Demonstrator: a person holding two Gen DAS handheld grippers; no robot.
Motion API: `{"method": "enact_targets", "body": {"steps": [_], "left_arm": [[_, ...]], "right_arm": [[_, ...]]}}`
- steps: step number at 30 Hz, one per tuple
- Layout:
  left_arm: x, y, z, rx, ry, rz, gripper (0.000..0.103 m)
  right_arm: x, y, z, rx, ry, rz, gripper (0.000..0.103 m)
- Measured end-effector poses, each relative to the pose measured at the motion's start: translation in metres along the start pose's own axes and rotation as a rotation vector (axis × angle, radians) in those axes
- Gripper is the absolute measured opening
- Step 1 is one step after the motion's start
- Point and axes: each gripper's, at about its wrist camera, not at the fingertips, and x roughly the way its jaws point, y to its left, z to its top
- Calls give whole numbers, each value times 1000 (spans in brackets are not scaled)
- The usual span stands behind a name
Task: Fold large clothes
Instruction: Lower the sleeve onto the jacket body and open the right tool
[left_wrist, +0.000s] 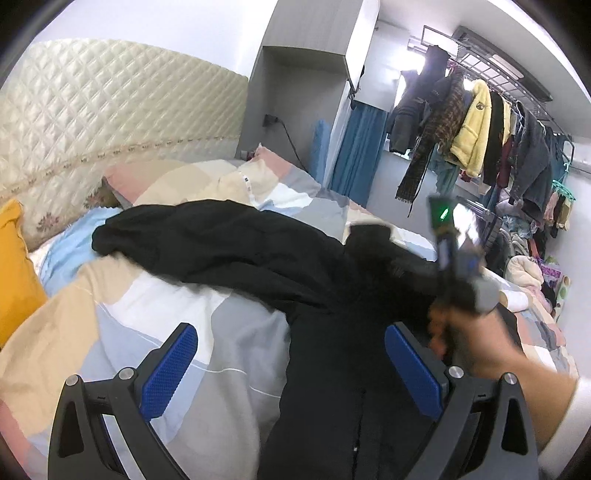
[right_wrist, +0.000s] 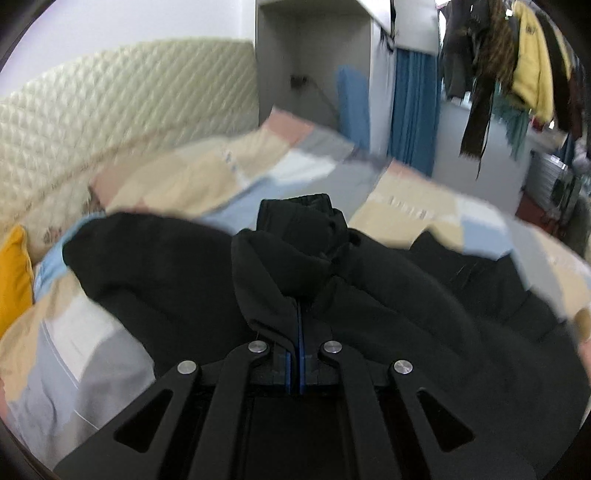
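Observation:
A large black garment (left_wrist: 258, 258) lies spread over the patchwork bed cover (left_wrist: 155, 295). My left gripper (left_wrist: 291, 365) is open and empty, its blue pads (left_wrist: 170, 369) wide apart just above the garment's near part. My right gripper (right_wrist: 298, 332) is shut on a fold of the black garment (right_wrist: 295, 266) and lifts it, with a cuffed end sticking up beyond the fingers. The right gripper and the hand holding it (left_wrist: 480, 343) also show blurred at the right of the left wrist view.
A quilted cream headboard (left_wrist: 110, 122) runs along the far left. A yellow cushion (left_wrist: 14, 266) sits at the left edge. A grey cabinet (left_wrist: 295, 92) and blue curtain (left_wrist: 358, 147) stand behind the bed. A clothes rack with hanging coats (left_wrist: 480, 129) fills the right.

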Motion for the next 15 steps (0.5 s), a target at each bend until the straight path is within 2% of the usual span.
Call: {"method": "enact_targets", "body": {"steps": [5, 7, 14, 15], "left_arm": [[5, 14, 0, -30, 13, 4, 102], [8, 21, 0, -55, 23, 6, 102], [19, 19, -5, -43, 50, 14, 102], [19, 17, -6, -36, 50, 13, 102]], "right_arm": [[44, 3, -41, -21, 98, -18, 3], [49, 1, -52, -26, 103, -22, 3], [47, -4, -49, 21, 87, -13, 5], [43, -2, -48, 26, 81, -14, 9]]}}
